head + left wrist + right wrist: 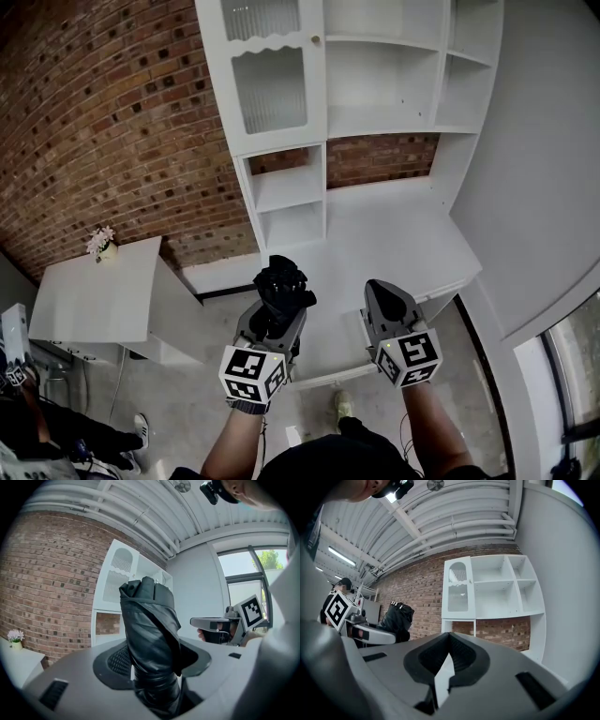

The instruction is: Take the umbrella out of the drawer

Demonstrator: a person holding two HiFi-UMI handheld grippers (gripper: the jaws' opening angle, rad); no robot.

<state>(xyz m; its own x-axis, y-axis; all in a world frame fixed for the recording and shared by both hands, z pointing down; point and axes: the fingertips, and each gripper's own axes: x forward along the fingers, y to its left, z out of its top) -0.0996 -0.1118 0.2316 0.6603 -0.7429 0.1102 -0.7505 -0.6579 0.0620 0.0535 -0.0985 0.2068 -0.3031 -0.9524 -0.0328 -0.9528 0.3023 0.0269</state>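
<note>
A folded black umbrella stands up out of my left gripper, which is shut on its lower part. In the left gripper view the umbrella fills the middle and rises between the jaws of the left gripper. My right gripper hangs beside it on the right, holding nothing. In the right gripper view, the right gripper has its tips together. A white drawer edge shows below and between the two grippers, over the floor.
Ahead stands a white desk with a white shelf unit on it, against a brick wall. A low white cabinet with a small flower vase is at the left. Another person's leg is at the lower left.
</note>
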